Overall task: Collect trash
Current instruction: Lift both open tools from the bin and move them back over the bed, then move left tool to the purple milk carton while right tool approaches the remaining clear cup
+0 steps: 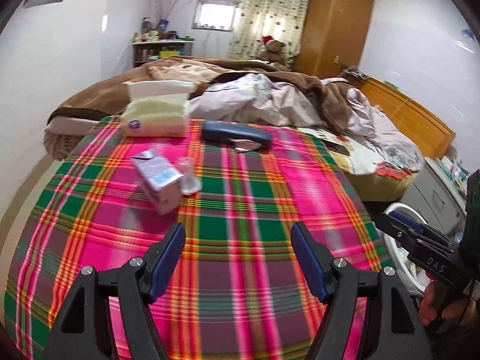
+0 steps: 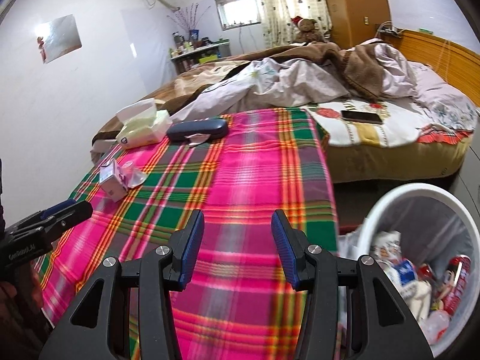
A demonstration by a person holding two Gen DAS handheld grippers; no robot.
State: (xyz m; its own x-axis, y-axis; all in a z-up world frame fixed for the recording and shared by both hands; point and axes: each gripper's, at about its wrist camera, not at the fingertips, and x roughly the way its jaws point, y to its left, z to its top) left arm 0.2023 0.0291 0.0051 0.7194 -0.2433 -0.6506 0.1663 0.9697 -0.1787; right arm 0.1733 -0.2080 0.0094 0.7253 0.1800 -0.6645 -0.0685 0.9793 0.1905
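- Left gripper [image 1: 238,253]: jaws apart, empty; the carton [image 1: 159,181] lies ahead and left, well clear.
- Right gripper [image 2: 238,241]: jaws apart, empty; bin [image 2: 375,210] just right.

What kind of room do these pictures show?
Most likely a lived-in bedroom at home. A bed with a rumpled brown blanket fills the far side, a wooden wardrobe stands by the curtained window, and a teddy bear sits at the back.
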